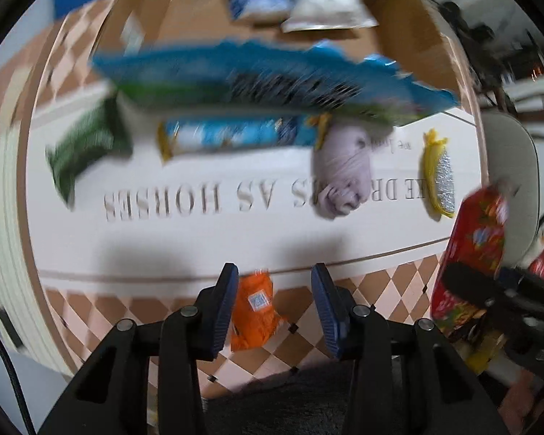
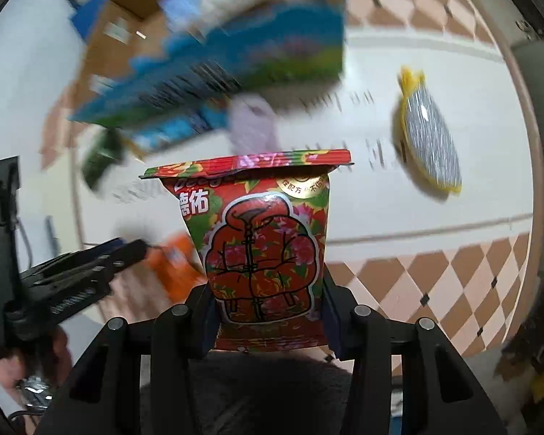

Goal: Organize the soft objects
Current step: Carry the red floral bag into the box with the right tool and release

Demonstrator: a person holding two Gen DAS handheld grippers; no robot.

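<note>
Red floral packet (image 2: 264, 253) is the item in hand. Left wrist view: the left gripper (image 1: 275, 308) hangs wide, holding nothing, above an orange pack (image 1: 254, 308) on the worktop (image 1: 235, 239); a blurred blue bag (image 1: 272, 83) is airborne before the cardboard box (image 1: 399, 0). Right wrist view: the right gripper (image 2: 268, 330) clamps the packet's base; keep it squeezed gently until over the box.

Your right hand-held gripper (image 2: 268, 326) pinches a red floral pack (image 2: 264, 246) upright; ahead, a blurred blue-green pack (image 2: 214, 72) is airborne.

The red packet (image 2: 268, 250) is shiny plastic, the box (image 1: 199, 11) is plain brown cardboard, and the scrubber (image 2: 429, 145) is sparkly silver.
</note>
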